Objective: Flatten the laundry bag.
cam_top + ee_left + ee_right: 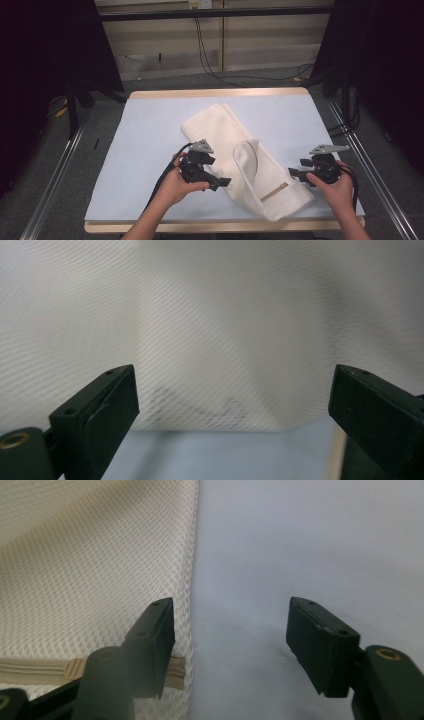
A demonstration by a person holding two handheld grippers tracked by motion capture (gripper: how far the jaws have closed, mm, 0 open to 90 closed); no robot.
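Mesh fabric, a cream laundry bag (250, 155), lies crumpled on the pale blue mat of the desk (145, 145), running from the middle toward the near right corner, with a tan zipper (274, 192) showing near its near end. One fold of it stands up in a loop between the two hands.

At the bag's left side, the left gripper (225, 182) points its jaws toward the cloth. In the left gripper view its jaws stand wide apart with nothing between them, and the bag's mesh (215, 330) hangs close in front, its lower edge just above the mat.

At the bag's right edge sits the right gripper (294, 172), held in the right hand (332, 187). In the right gripper view its jaws are also spread and empty; one jaw lies over the bag's edge (190, 555) beside the zipper's end (75, 669), the other over bare mat.
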